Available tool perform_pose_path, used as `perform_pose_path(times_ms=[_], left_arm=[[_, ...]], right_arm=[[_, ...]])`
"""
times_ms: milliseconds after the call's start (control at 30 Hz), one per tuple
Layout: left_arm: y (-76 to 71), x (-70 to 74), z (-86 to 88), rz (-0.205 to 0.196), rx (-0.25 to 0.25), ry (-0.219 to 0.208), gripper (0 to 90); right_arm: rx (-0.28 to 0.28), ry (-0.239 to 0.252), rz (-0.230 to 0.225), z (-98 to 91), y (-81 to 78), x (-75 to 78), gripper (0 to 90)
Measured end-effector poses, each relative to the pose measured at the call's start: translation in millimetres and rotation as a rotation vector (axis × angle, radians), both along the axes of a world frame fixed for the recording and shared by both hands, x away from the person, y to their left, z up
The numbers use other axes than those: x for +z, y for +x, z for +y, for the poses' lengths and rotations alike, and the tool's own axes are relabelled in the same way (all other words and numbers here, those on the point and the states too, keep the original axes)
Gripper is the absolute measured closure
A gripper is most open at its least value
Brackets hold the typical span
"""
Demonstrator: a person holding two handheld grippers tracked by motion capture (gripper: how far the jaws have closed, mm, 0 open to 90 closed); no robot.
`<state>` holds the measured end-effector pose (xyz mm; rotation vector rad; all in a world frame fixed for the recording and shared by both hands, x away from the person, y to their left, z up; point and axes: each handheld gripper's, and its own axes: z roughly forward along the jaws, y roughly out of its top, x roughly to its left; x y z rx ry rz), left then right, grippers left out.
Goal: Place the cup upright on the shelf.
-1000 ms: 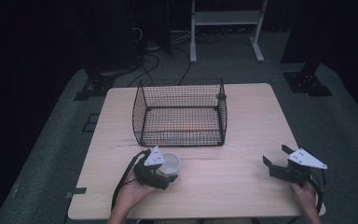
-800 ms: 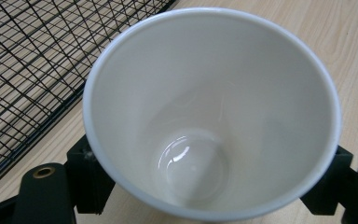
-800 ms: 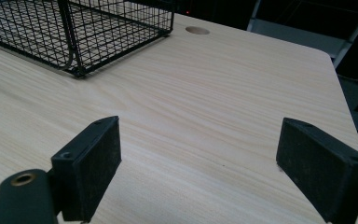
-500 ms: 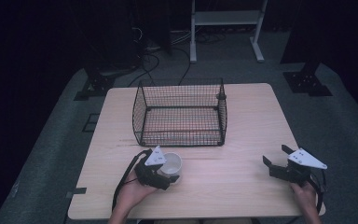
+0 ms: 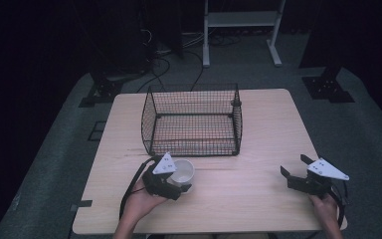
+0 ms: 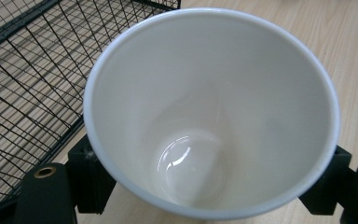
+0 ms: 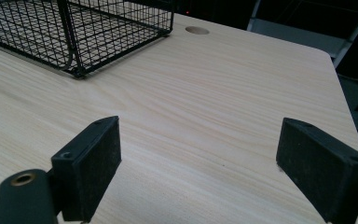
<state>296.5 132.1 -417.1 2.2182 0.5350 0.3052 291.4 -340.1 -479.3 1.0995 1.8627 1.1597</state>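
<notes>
I'm looking down on a pale wooden bench (image 5: 258, 199) on grey carpet (image 5: 54, 179); dark room behind, a white shelf frame (image 5: 241, 20), black cables (image 5: 179, 55) trailing across the floor.

The cup (image 6: 212, 112) was glossy white, the wire basket (image 5: 191, 122) black mesh, the tabletop (image 5: 268, 129) pale wood grain, the tongs' pads (image 7: 95, 163) black.

White cup (image 6: 214, 107) clamped between both black jaws, mouth facing camera, wire basket (image 6: 23, 70) just left, wooden table (image 6: 349, 42) beneath.
</notes>
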Motion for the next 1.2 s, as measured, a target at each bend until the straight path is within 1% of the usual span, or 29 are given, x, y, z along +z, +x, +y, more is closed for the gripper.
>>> perform_pose_path(times_ms=[67,200,367,433,467,633,767,1067,1200], left_arm=[[1.2,3.2,-0.3,-0.002,-0.002,0.006,21.0],[4.2,10.0,-0.4,-0.008,-0.005,-0.004,21.0],[11.0,21.1,-3.4,-0.02,-0.013,0.002,21.0],[12.5,22.9,-3.9,-0.02,-0.017,0.002,21.0],[14.8,26.4,-5.2,-0.023,-0.018,0.002,21.0],[19.5,32.9,-6.8,-0.027,-0.022,0.0,21.0],[24.5,39.6,-9.5,-0.019,-0.028,0.015,21.0],[36.3,50.5,-11.6,-0.001,-0.036,0.024,21.1],[41.6,57.1,-13.2,-0.003,-0.04,0.027,21.1]], right_arm=[[0.001,0.0,0.0,0.0,0.1,0.0,13.1],[0.0,0.002,0.0,-0.3,0.3,0.0,13.1],[0.0,0.005,0.001,-0.4,0.2,0.1,13.0],[-0.001,0.006,0.002,-0.5,0.2,0.1,13.1],[-0.001,0.007,0.001,-0.6,0.2,0.1,13.0],[-0.002,0.008,0.003,-0.6,0.4,0.1,13.1],[-0.002,0.009,0.003,-0.7,0.4,0.1,13.1],[-0.002,0.007,0.001,-0.6,0.1,0.1,13.1],[-0.003,0.008,0.001,-0.8,0.2,0.2,13.1]])
